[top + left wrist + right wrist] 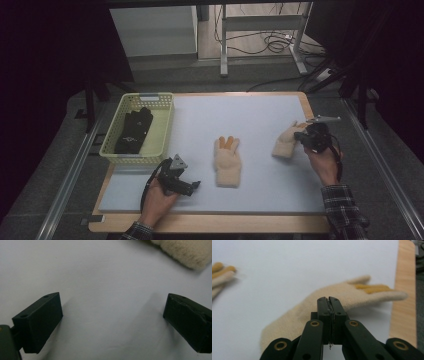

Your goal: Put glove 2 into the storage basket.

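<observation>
Roughly centre frame in the high view, the table [210, 224] carries a pale blue mat [250, 120] over most of its top. Yellow basket [159, 131] sits at the mat's left edge, upper left of the work area, with a black glove [132, 131] lying inside it. Middle cream glove [227, 161] lies flat at the mat's centre, orange-tipped fingers pointing to the top of the frame. Right cream glove [286, 140] lies right of centre, tilted, its far end at the right gripper [305, 137].

Right gripper, in its own view, has jaws clenched together, a pinch of the glove's [312, 312] fabric seemingly nipped between the tips; the glove stretches from lower left to upper right of that frame, fingers near the wooden table edge [404, 290].

Left gripper [192, 186] rests low on the mat at lower left, near the middle glove's cuff. Its own view shows jaws spread wide, released, bare mat [105, 290] between them, fuzzy cuff [185, 251] at upper right.
</observation>
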`<state>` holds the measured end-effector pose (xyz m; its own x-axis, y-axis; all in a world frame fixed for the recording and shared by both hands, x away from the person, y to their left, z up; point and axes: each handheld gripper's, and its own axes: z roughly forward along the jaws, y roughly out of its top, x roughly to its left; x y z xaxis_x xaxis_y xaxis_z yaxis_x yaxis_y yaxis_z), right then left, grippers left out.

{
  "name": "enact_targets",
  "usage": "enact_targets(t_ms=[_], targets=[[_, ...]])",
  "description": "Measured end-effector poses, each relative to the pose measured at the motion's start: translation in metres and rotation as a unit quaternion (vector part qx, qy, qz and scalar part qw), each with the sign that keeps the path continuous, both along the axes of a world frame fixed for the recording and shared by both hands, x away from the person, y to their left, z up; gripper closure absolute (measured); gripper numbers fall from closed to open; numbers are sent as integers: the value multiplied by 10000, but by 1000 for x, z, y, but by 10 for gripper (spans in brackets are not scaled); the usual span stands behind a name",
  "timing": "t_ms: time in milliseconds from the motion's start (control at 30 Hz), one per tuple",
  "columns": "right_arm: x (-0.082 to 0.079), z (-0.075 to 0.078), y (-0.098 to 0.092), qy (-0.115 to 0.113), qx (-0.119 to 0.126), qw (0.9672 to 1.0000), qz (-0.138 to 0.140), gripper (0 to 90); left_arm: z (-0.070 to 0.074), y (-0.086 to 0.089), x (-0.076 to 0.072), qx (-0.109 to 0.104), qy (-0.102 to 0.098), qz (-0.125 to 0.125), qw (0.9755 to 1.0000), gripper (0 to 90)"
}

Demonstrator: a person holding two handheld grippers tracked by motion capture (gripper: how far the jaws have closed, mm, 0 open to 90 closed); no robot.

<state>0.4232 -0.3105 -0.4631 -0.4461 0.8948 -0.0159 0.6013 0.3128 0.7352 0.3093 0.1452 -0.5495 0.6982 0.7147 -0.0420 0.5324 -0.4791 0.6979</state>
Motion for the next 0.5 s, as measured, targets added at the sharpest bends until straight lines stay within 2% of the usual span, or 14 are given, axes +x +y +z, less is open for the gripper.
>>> enact_targets(t_ms=[300, 433, 500], targets=[[15, 10, 51, -79, -35, 9991, 424, 852, 0, 0, 0, 0, 1, -1, 10000, 24], [22, 8, 80, -55, 77, 9974, 720, 771, 0, 0, 0, -1, 0, 1, 10000, 24], [23, 6, 95, -54, 25, 9961, 881, 741, 0, 0, 0, 0, 0, 0, 10000, 24]])
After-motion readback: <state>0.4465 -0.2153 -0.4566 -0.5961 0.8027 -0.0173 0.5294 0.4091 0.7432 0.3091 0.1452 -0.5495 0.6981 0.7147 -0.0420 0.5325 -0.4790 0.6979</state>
